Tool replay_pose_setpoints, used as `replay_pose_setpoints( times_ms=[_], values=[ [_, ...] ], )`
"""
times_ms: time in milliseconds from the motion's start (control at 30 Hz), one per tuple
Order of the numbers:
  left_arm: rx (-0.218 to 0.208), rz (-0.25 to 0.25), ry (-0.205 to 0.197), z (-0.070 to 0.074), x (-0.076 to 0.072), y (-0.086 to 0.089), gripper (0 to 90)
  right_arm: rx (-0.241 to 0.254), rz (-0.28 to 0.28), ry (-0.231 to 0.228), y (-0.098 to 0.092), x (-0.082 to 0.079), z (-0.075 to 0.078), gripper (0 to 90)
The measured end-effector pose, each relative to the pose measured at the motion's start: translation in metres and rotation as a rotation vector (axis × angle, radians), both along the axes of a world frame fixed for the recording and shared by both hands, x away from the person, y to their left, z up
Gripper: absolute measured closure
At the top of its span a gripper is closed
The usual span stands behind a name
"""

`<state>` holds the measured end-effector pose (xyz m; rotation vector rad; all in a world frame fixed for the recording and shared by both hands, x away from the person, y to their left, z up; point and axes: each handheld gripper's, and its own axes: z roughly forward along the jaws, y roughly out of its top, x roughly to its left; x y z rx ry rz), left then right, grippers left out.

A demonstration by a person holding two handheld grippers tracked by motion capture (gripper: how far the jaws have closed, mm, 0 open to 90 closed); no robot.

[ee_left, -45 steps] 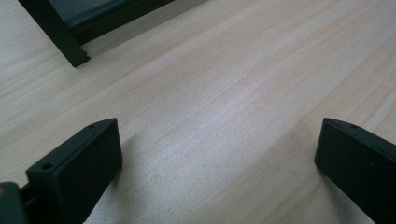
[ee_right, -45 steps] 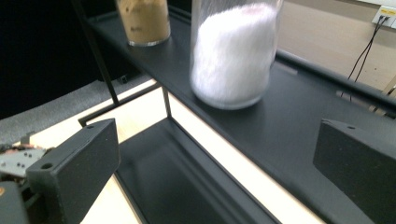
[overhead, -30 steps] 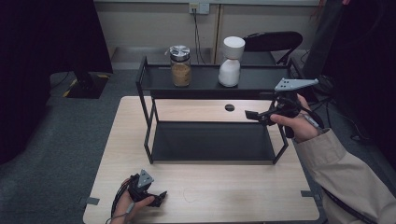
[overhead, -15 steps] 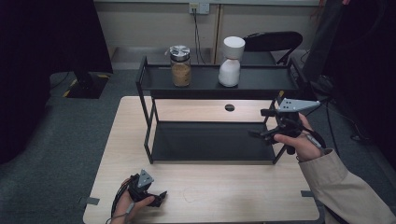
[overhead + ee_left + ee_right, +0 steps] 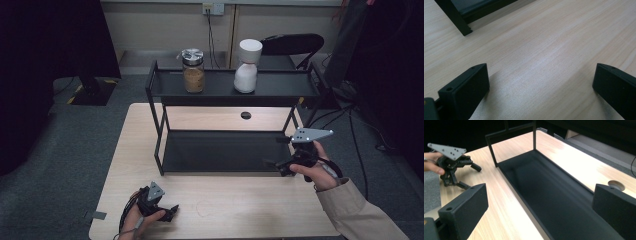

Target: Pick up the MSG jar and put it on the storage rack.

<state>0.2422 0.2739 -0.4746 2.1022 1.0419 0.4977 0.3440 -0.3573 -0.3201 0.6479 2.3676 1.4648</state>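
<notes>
**Two spread grippers at a black rack**

A pale wooden worktop (image 5: 225,210) carries a black two-tier rack (image 5: 230,150). Nearest, the left hand-held gripper (image 5: 170,212) rests low on the wood, jaws spread, empty. Farther, the right hand-held gripper (image 5: 272,160) hangs at the rack's lower shelf, right end, jaws spread, empty. A jar (image 5: 193,70) and white vessel (image 5: 247,65) stand on top.

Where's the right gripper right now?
In the high view the right gripper hangs open and empty at the right front corner of the black rack, beside its lower shelf.
</notes>
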Motion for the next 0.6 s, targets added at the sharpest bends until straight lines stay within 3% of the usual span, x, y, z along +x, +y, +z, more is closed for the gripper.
replay_pose_setpoints(
  times_ms=[367,600],
  values=[
    [0.0,0.0,0.0,0.0,0.0,0.0,0.0,0.028,-0.002,0.012,-0.011,-0.006,-0.043,0.0],
    [0.003,0.0,0.001,0.0,0.0,0.0,0.0,0.033,-0.01,0.019,-0.016,-0.011,-0.06,0.0]
  ],
)
